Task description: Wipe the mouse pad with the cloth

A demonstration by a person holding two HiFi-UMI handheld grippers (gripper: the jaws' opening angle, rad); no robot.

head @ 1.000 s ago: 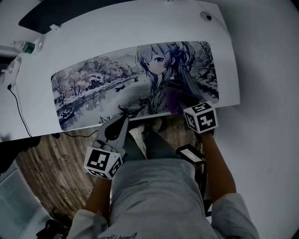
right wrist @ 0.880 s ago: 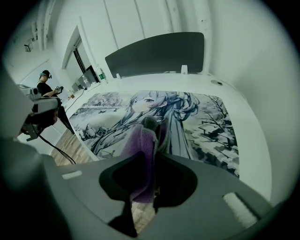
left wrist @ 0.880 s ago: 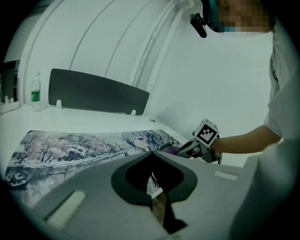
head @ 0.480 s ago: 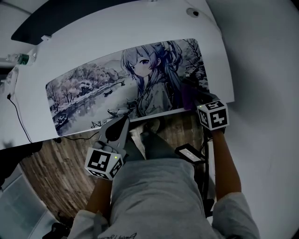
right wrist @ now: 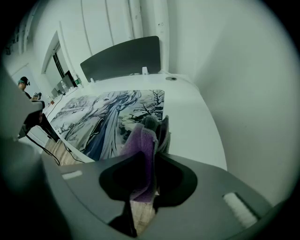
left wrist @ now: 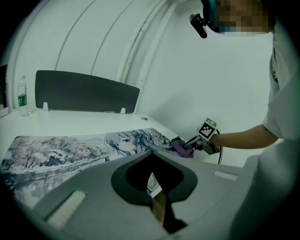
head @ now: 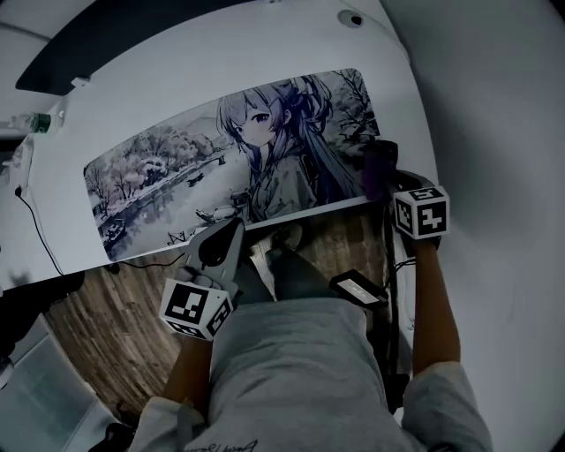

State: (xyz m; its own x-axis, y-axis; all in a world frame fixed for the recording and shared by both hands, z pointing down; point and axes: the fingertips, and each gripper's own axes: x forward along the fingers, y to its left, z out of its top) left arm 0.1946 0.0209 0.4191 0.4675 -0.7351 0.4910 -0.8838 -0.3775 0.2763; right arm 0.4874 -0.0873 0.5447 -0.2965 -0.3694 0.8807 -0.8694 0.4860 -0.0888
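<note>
The long mouse pad [head: 177, 168] with a printed anime girl and a winter landscape lies flat on the white desk. My right gripper [head: 385, 177] is shut on a purple cloth [head: 378, 166] at the pad's near right corner, the cloth touching the pad's right edge. In the right gripper view the cloth [right wrist: 139, 145] hangs bunched between the jaws above the pad [right wrist: 93, 115]. My left gripper [head: 225, 243] hovers at the desk's front edge, over the floor, shut and holding nothing. From the left gripper view the pad [left wrist: 70, 150], the cloth [left wrist: 182, 148] and the right gripper [left wrist: 190, 142] show.
The white desk [head: 177, 71] has a dark divider panel [head: 106, 44] along its back and a cable hole [head: 350, 18]. A bottle [head: 35, 124] stands at the far left, and a black cable [head: 35, 221] hangs there. The floor [head: 115, 327] below is wood.
My right gripper has slid to the right with the cloth, from the girl's picture to the pad's right end. The left gripper has stayed put.
</note>
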